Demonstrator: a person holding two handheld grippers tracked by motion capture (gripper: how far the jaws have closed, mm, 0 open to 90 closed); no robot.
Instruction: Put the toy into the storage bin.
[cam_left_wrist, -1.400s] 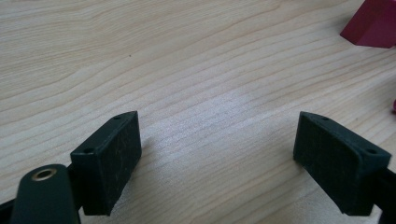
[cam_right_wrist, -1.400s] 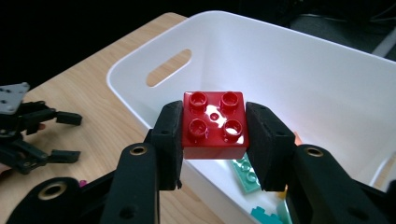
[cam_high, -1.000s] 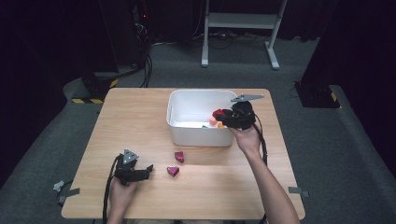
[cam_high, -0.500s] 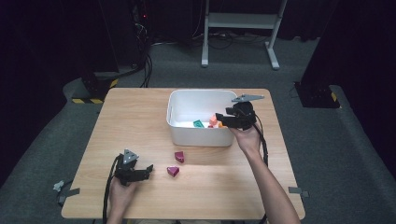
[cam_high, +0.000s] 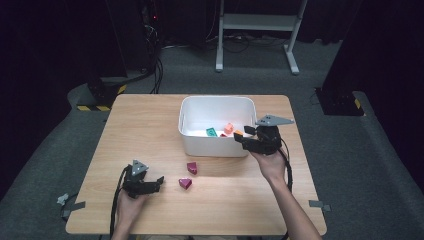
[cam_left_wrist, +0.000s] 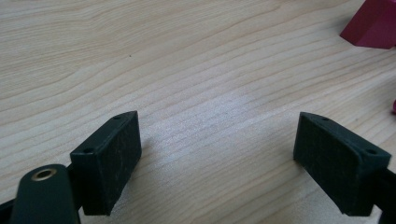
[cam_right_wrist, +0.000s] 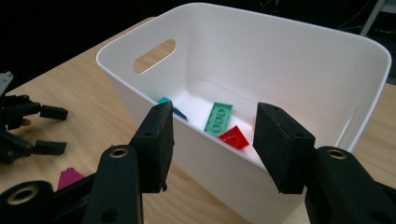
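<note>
White plastic bin (cam_right_wrist: 243, 51), coloured blocks (cam_right_wrist: 219, 119) inside.

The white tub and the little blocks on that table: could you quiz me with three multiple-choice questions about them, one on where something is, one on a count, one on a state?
1. Where do the magenta blocks lie?
A. on the table in front of the white tub
B. inside the tub
C. on the floor

2. How many magenta blocks lie on the wooden table outside the tub?
A. none
B. two
C. five

3. How are the right gripper's jaws?
A. clamped on a red block
B. apart with nothing between them
C. clamped on the tub's rim

Answers: 1 A, the high view shows them on bare wood on the person's side of the tub. 2 B, two are seen there. 3 B, the right gripper view shows a gap between the pads; the jaws have just been opening and closing.
</note>
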